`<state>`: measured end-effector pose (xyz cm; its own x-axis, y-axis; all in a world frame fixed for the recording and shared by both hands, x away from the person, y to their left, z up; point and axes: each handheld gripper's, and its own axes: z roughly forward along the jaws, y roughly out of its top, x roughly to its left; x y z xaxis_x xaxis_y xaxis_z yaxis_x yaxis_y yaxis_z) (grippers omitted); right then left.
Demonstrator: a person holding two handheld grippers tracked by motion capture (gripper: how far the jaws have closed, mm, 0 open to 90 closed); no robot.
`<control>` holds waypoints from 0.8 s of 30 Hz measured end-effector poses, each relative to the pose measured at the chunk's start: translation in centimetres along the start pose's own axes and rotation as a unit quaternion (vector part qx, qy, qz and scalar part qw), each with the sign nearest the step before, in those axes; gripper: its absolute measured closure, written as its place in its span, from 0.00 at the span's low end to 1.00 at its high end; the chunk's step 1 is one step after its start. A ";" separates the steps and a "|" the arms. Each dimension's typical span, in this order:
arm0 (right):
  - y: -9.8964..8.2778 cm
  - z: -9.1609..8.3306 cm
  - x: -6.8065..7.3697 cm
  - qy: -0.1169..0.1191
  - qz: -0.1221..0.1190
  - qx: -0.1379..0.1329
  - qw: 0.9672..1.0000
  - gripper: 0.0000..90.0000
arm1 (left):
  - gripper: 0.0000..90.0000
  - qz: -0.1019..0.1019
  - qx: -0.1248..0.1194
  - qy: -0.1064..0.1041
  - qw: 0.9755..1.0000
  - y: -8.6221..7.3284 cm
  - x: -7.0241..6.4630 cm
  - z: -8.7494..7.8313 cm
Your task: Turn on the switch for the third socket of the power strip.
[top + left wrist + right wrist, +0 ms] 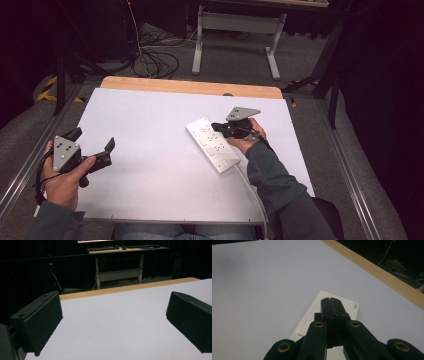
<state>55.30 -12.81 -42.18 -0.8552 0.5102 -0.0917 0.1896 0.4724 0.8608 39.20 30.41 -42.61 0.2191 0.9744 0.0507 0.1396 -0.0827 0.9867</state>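
Overhead, two hand-held grippers work above a white surface
Right gripper, jaws pressed together, hovers over a power strip near the right edge, likely to press a switch; left gripper waits wide apart near the left edge

Three cameras: one fixed overhead, one riding each gripper.

From the high view we look forward and down over the white table, both forearms entering at the bottom, the dark room floor beyond. The left gripper view sits low near the table's left side, facing across bare tabletop toward a far desk. The right gripper view hangs close above the power strip, which we share with the high view, along with the table's wooden edge.
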 end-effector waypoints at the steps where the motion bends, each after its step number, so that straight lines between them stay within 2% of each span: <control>1: 0.0 -0.2 0.0 -0.001 0.001 -0.002 1.000 1.00 | 0.01 0.000 0.000 -0.001 1.000 0.0 0.0 0.0; 24: -1.1 -5.4 -0.9 -0.020 0.023 -0.050 0.998 1.00 | 0.01 0.000 0.000 -0.006 1.000 0.1 -0.1 0.3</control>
<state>53.25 -17.61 -40.34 -0.8262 0.5590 -0.0698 0.1766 0.3747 0.9102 39.47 30.21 -42.60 0.2300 0.9720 0.0482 0.1389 -0.0818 0.9869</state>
